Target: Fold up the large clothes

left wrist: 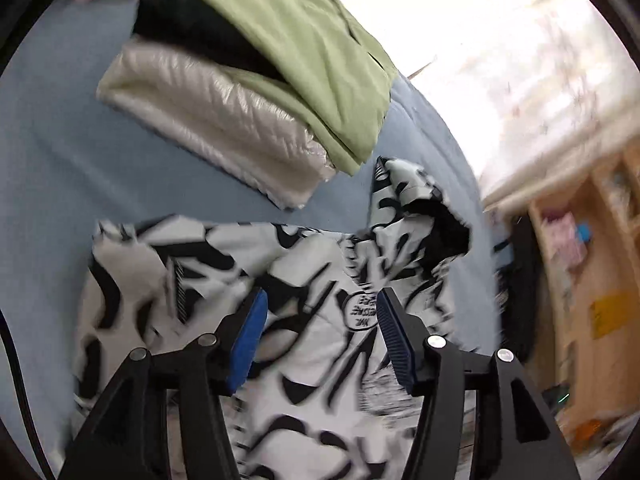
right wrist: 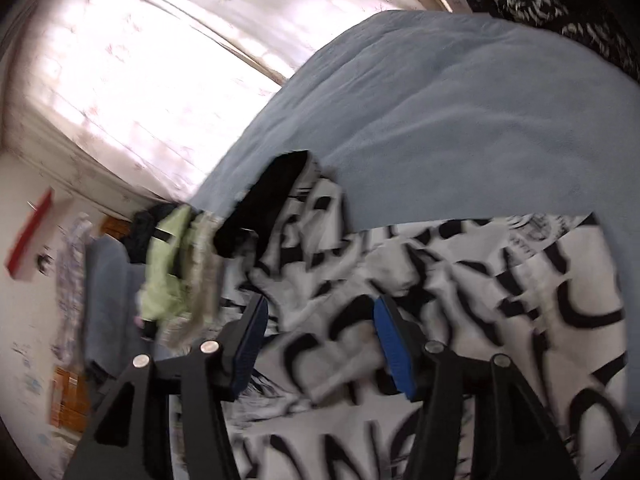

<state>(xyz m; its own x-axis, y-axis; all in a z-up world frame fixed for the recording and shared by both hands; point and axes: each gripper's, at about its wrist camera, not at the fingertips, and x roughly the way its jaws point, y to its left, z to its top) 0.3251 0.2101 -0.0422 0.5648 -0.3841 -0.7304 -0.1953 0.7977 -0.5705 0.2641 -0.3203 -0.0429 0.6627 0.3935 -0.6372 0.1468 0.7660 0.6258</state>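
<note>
A white garment with a bold black print (left wrist: 208,280) lies spread on the blue bed sheet (left wrist: 52,168). Its black-lined hood or collar (left wrist: 444,236) is bunched at the right. My left gripper (left wrist: 320,300) hovers over the printed cloth, jaws apart, with nothing pinched between the blue pads (left wrist: 248,344). In the right wrist view the same printed garment (right wrist: 500,280) fills the lower half. My right gripper (right wrist: 320,308) stands open above its wrinkled cloth, and its blue pads (right wrist: 394,352) press on nothing. The black lining (right wrist: 264,204) shows at the garment's far end.
A stack of folded clothes sits further back on the bed: a green piece (left wrist: 312,52) over a black one (left wrist: 196,24) and a shiny beige quilted one (left wrist: 208,120). Bright curtains (right wrist: 132,72) hang beyond the bed. Wooden shelves (left wrist: 580,260) stand to the right.
</note>
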